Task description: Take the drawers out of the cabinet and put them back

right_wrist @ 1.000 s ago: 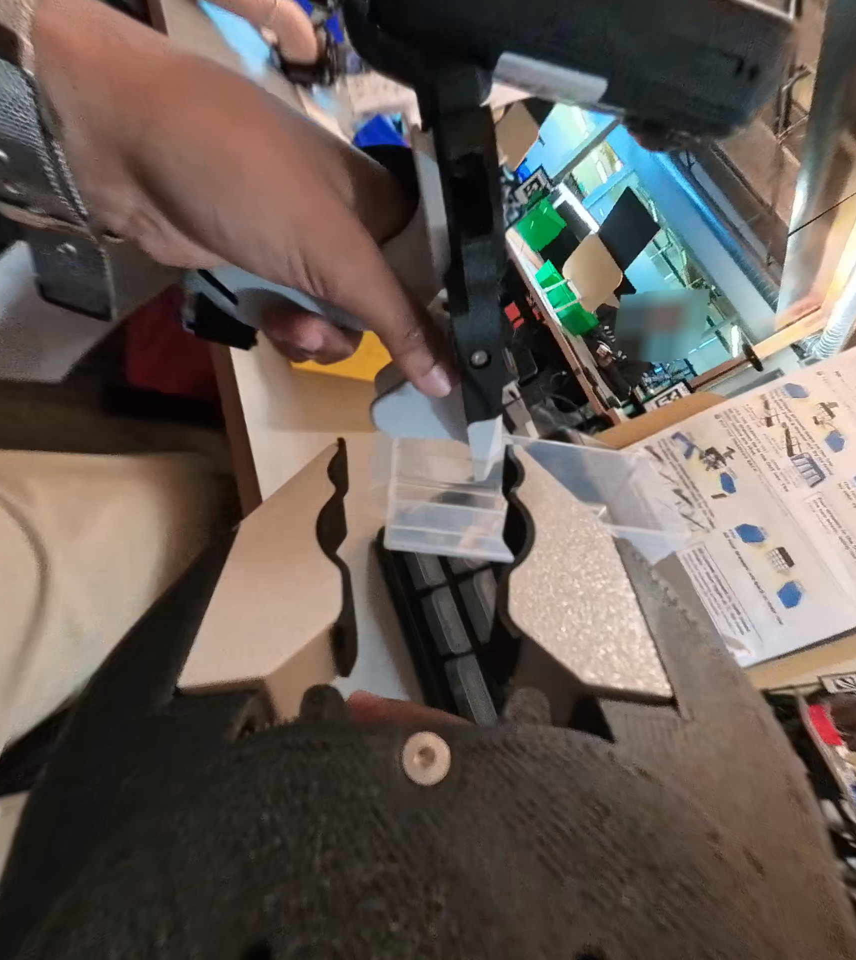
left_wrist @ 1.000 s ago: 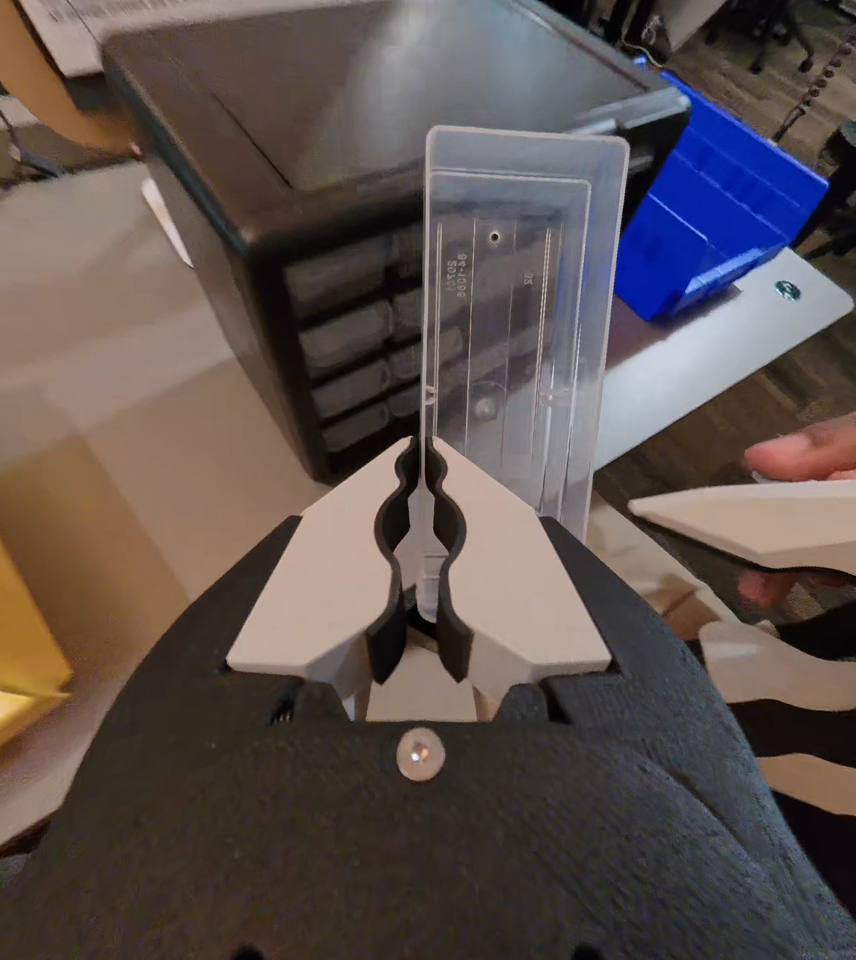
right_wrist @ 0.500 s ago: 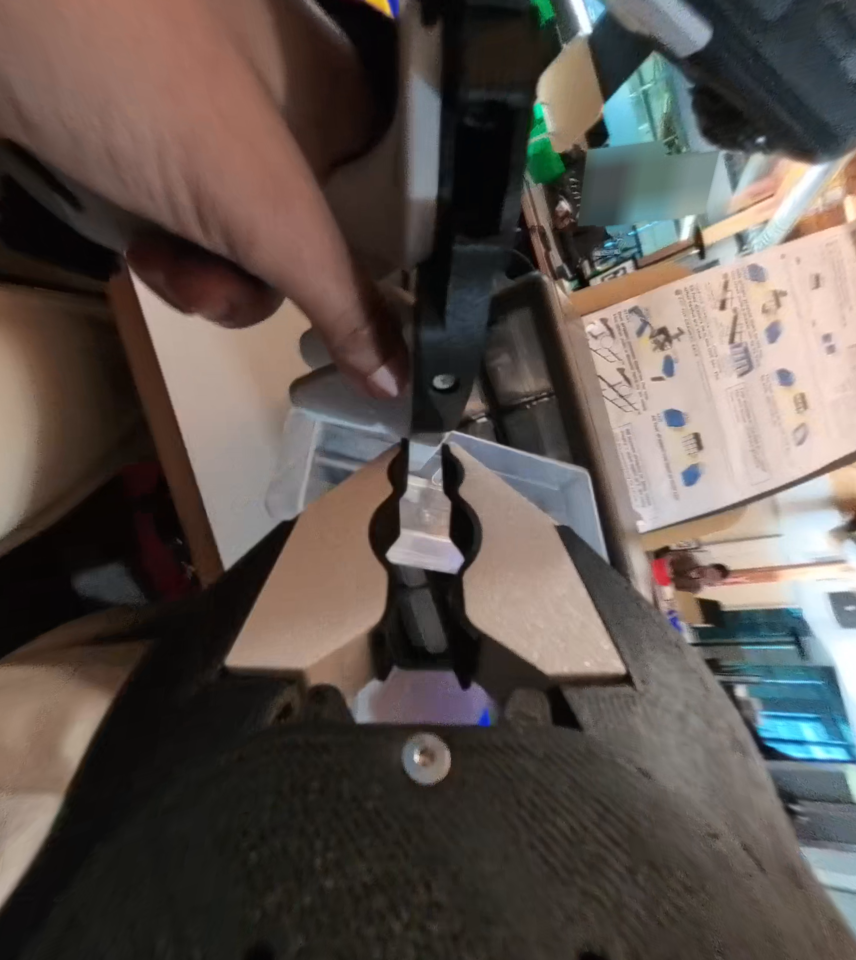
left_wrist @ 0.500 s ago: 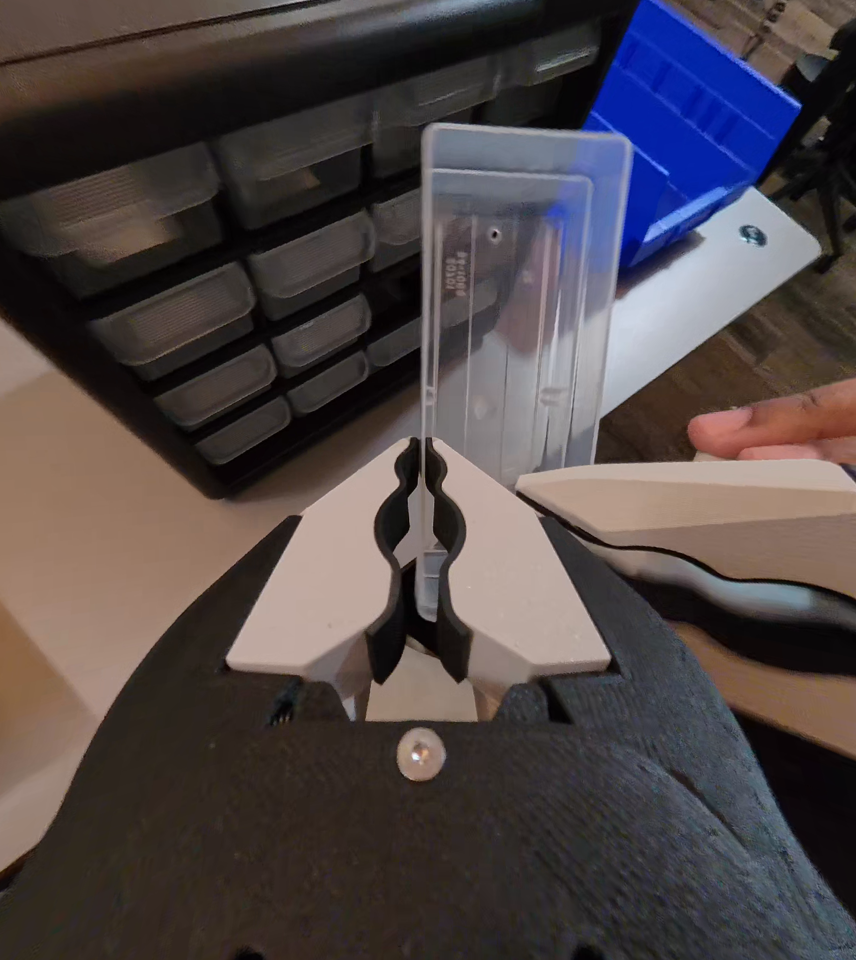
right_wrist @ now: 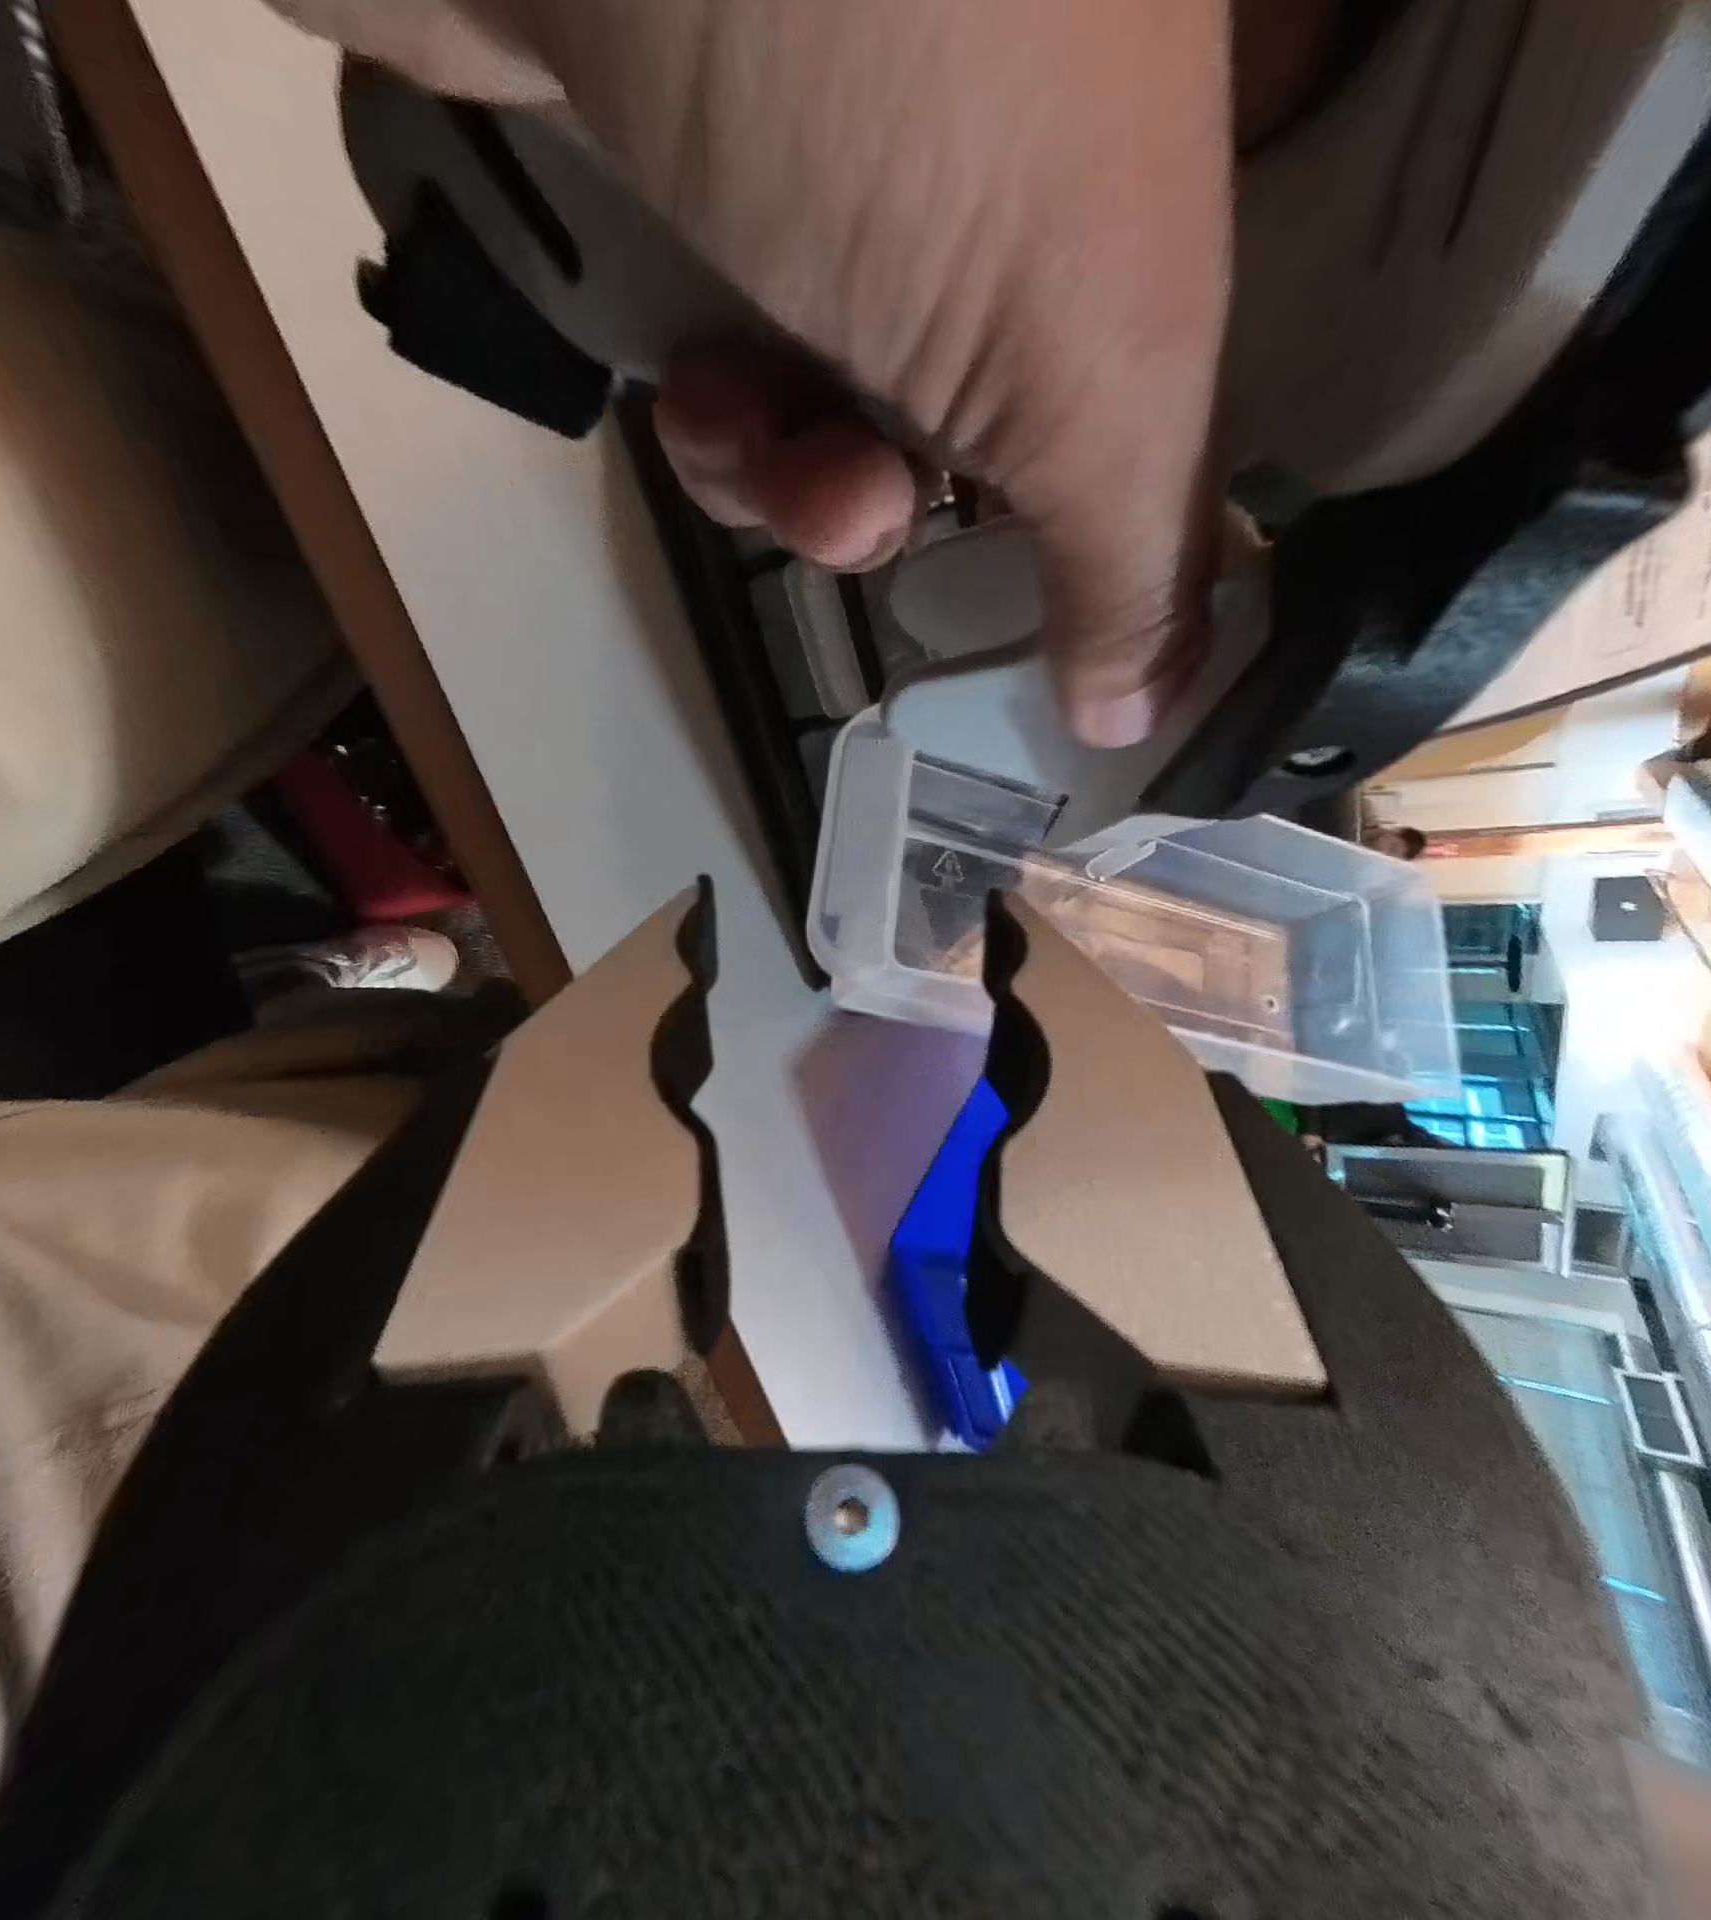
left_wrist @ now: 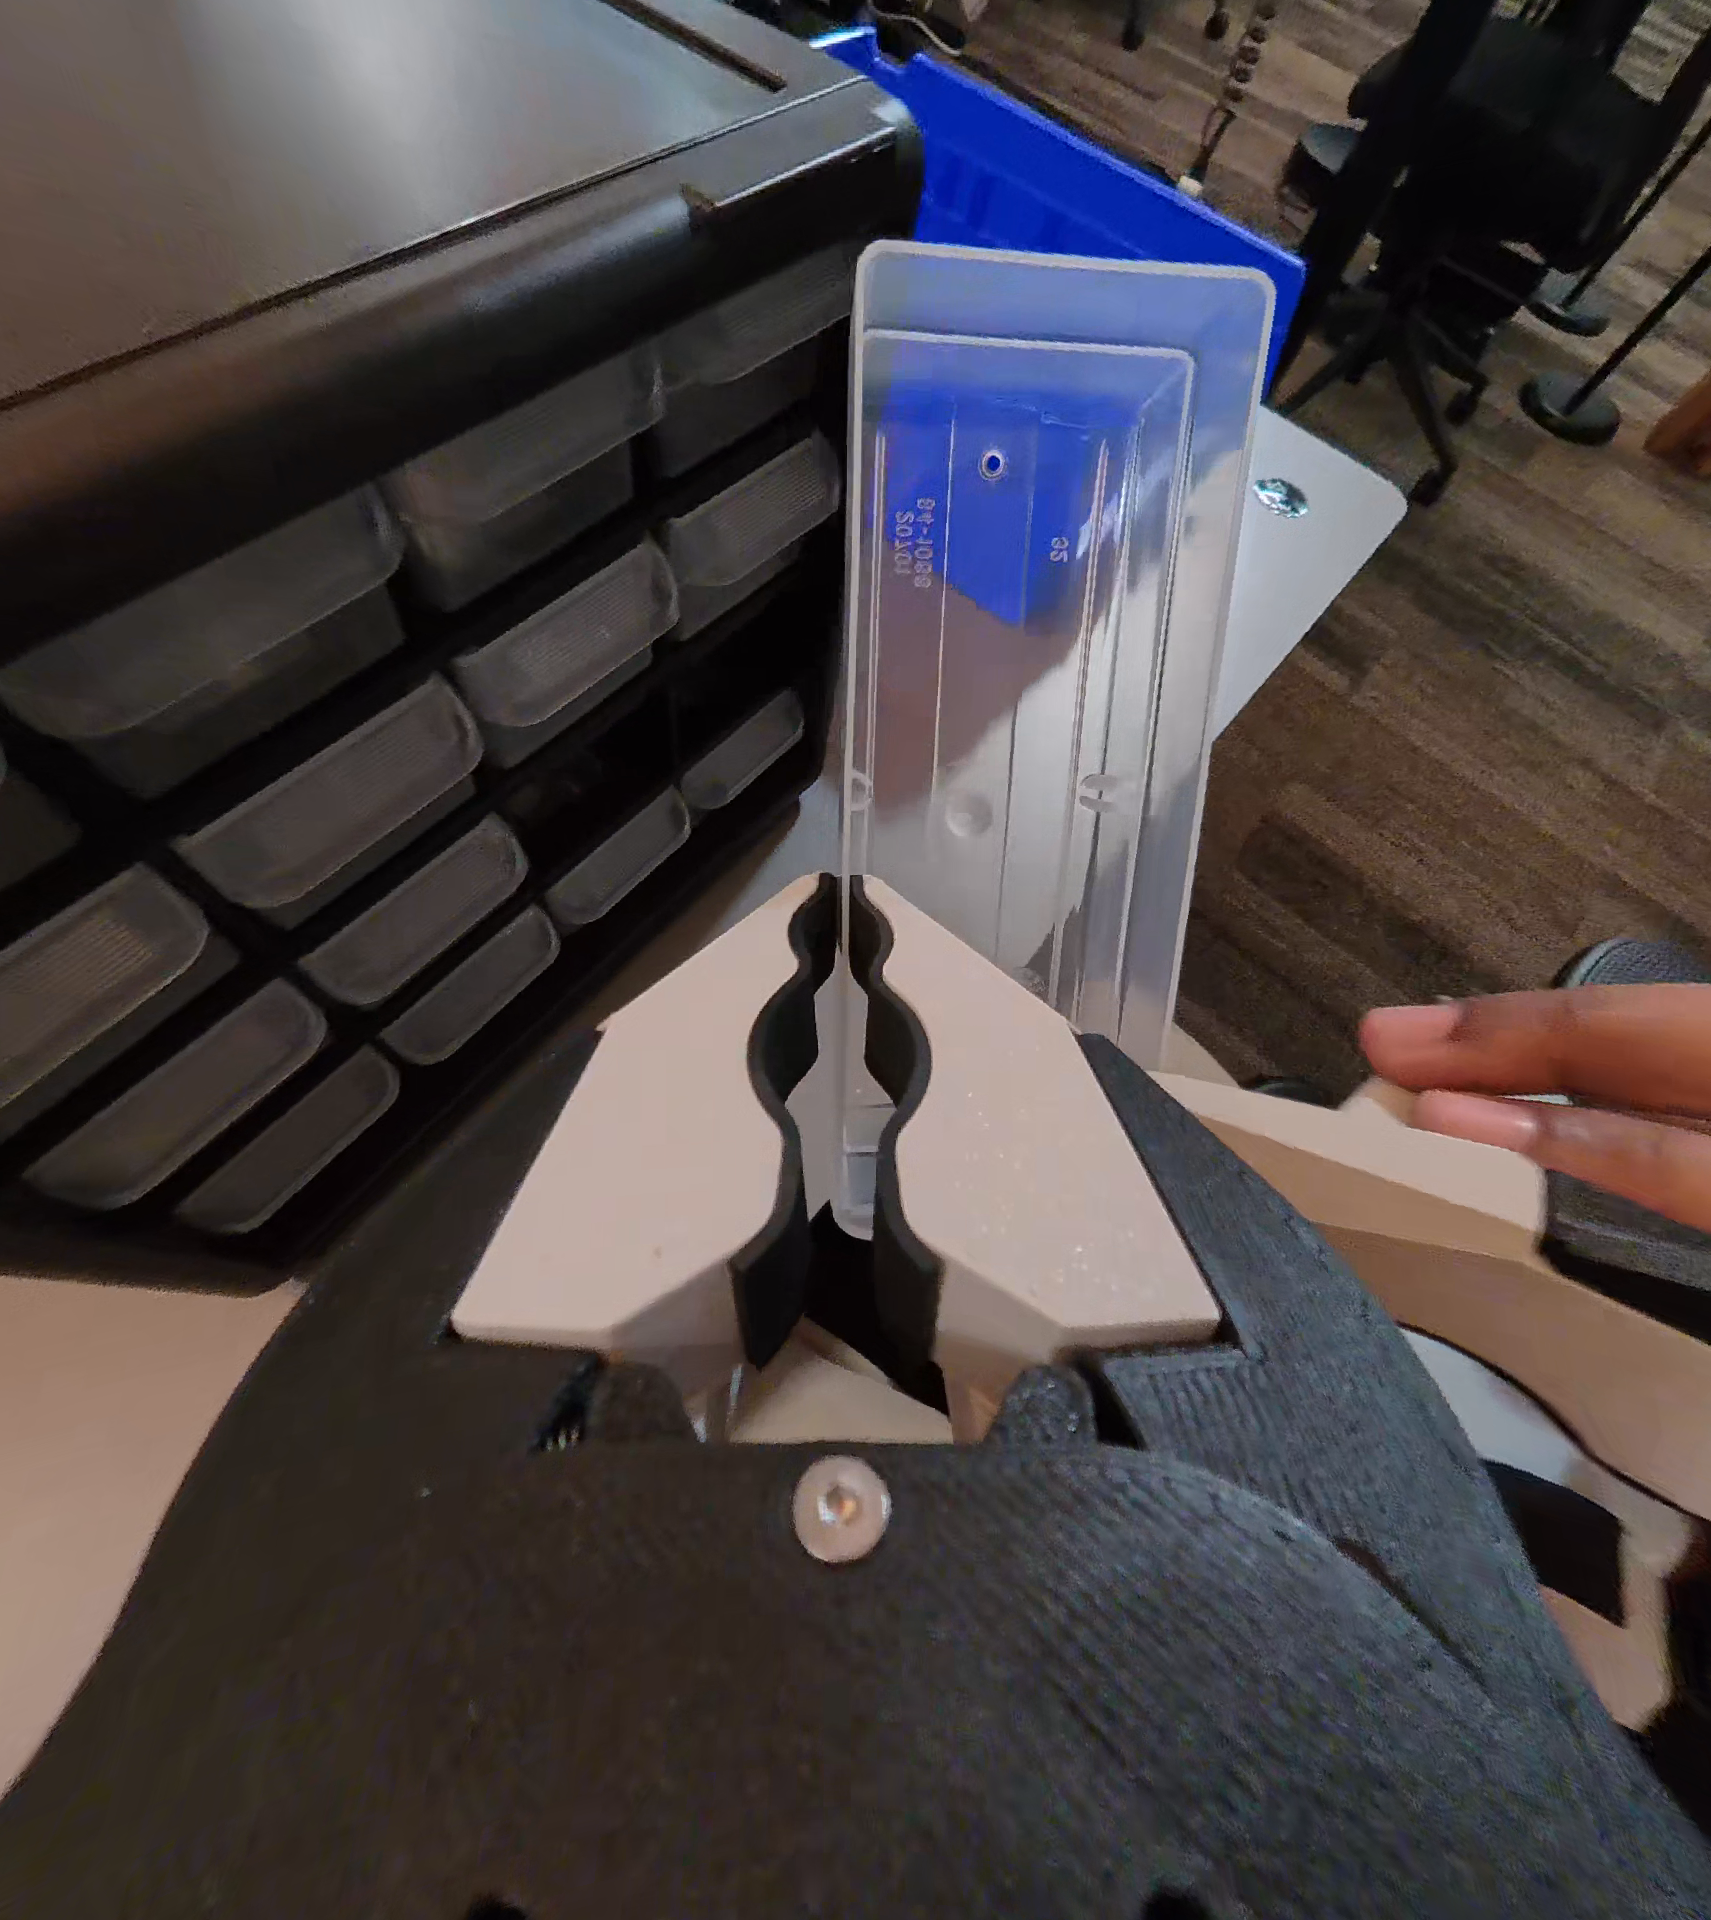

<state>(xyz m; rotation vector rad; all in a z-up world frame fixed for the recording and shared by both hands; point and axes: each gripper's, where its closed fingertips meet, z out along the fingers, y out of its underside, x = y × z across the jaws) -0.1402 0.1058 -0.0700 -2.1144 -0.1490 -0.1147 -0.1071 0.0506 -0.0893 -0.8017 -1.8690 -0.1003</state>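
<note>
My left gripper (left_wrist: 843,894) is shut on the side wall of a clear plastic drawer (left_wrist: 1038,644), which stands up in front of it, in the air. The black cabinet (left_wrist: 331,343) with rows of clear drawers is to the left of it. One slot (left_wrist: 602,769) in its right part looks empty. My right gripper (right_wrist: 846,914) is open and empty. In the right wrist view the same clear drawer (right_wrist: 1194,966) lies just past the right fingertip, held by the left gripper under a hand (right_wrist: 934,260).
A blue bin (left_wrist: 1048,208) stands behind the cabinet on the white table (left_wrist: 1287,582). The table edge and wood floor are to the right. A hand (left_wrist: 1557,1091) on the right gripper shows at right in the left wrist view. A trouser leg (right_wrist: 103,520) is at left.
My right gripper, closed around the drawer's end half a second ago, has opened and drawn back from it. My left gripper still holds the drawer and has moved nearer the cabinet's right side.
</note>
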